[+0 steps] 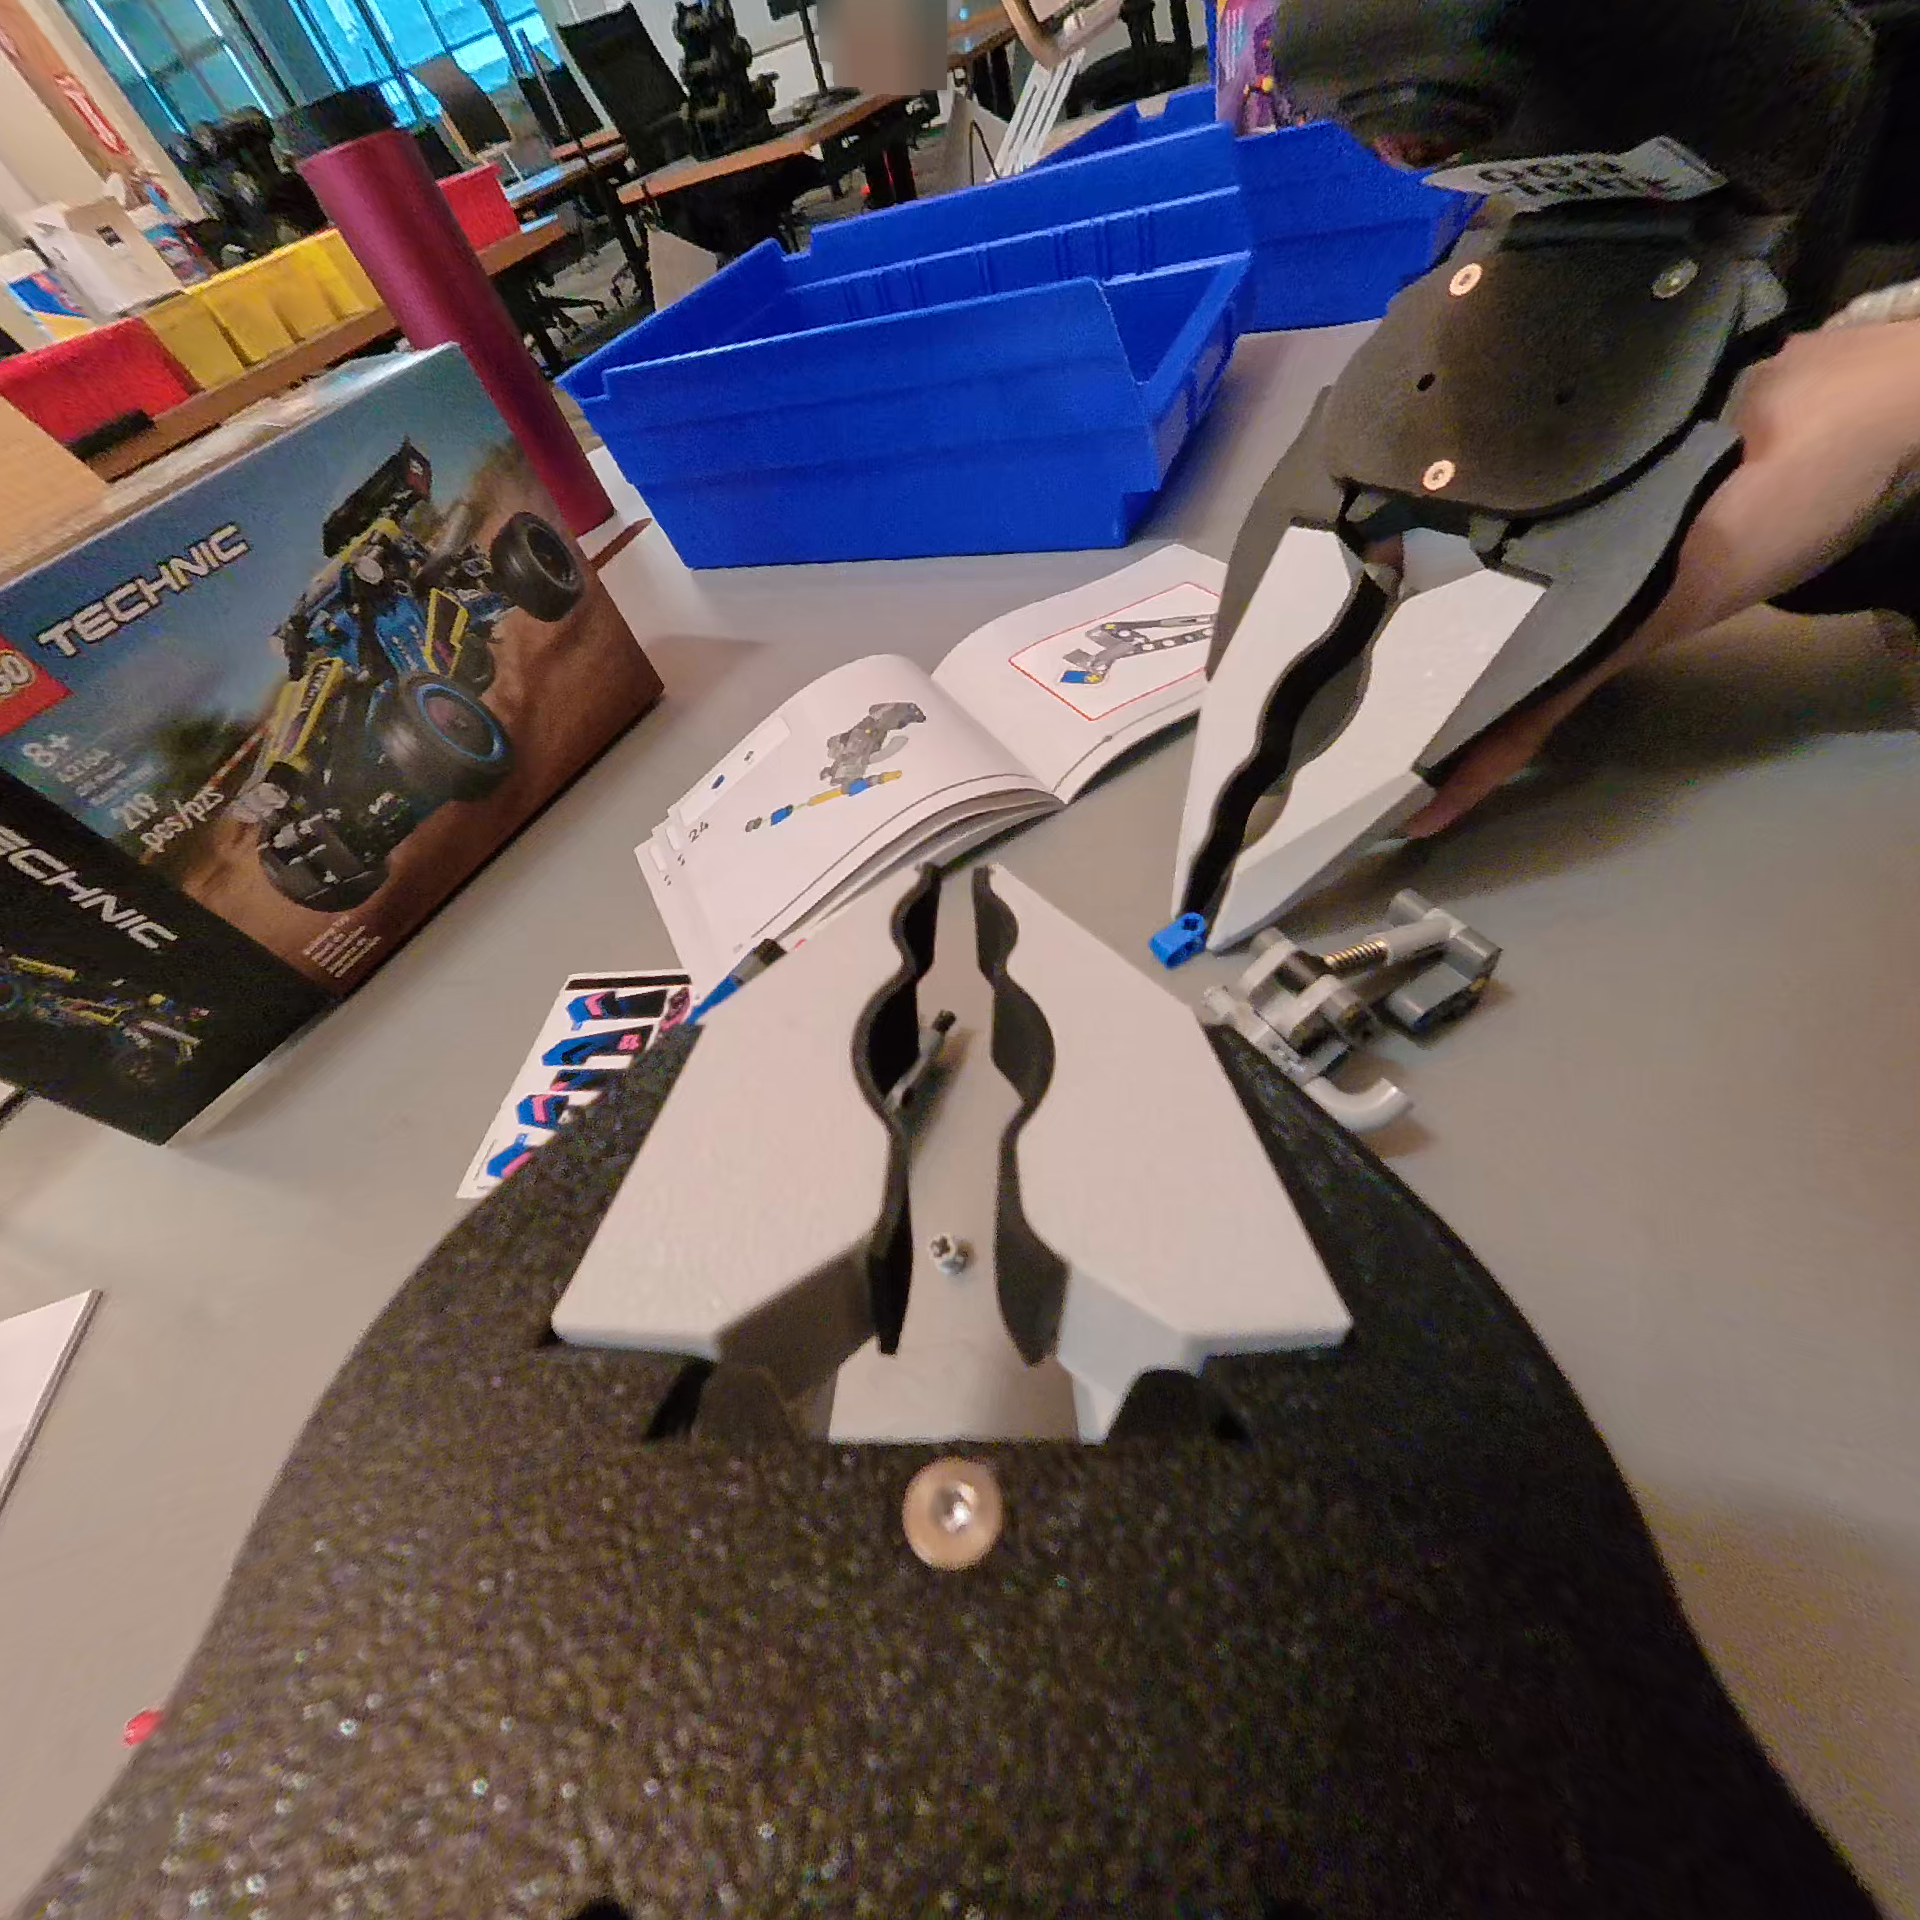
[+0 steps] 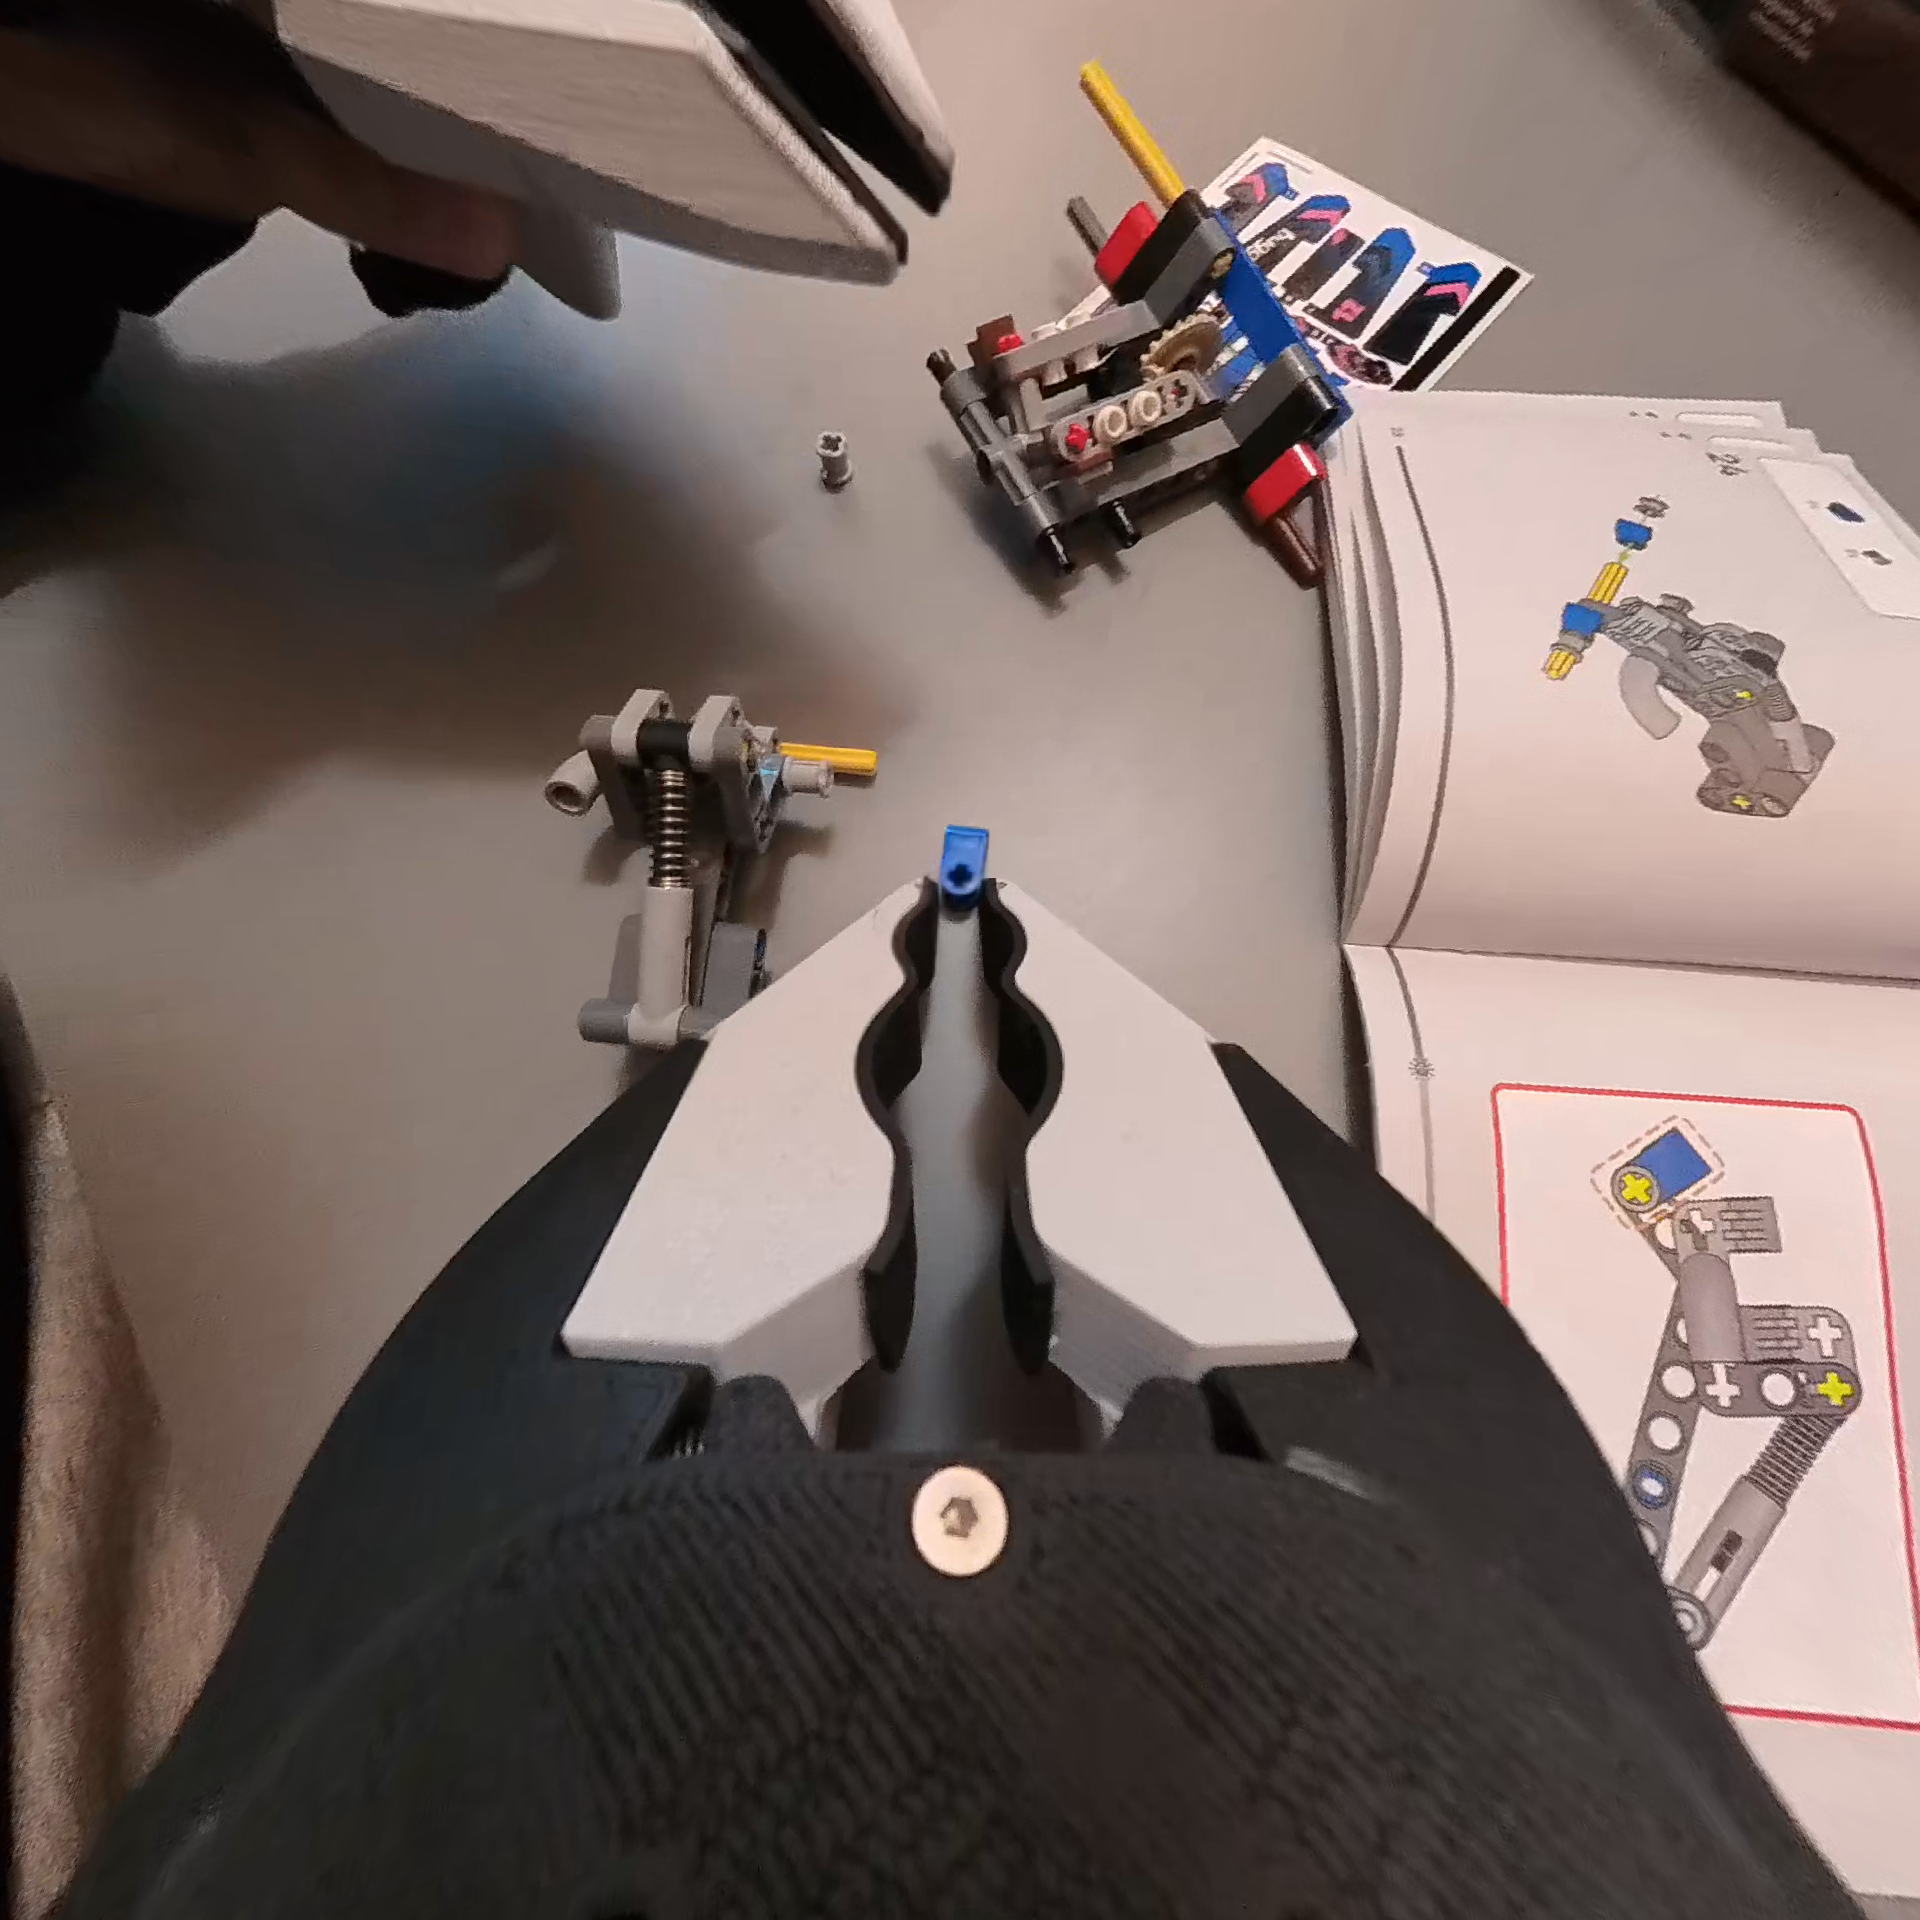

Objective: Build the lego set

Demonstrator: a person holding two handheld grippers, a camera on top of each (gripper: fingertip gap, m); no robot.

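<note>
Lego connector (image 2: 962, 864), small and blue, sits pinched in the right claw (image 2: 960, 891) beside the grey spring assembly (image 2: 681, 831) (resting on the surface (image 2: 1091, 727)); left claw (image 1: 954, 883) hangs parted, empty.

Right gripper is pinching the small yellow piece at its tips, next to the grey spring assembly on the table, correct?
Not quite: the piece pinched in the right gripper is blue, not yellow, as the right wrist view shows. The rest holds: it sits at the fingertips, beside the grey spring assembly on the table.

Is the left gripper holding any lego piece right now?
No. The left gripper has its jaws apart with nothing between them, while the right gripper pinches the small blue connector.
</note>
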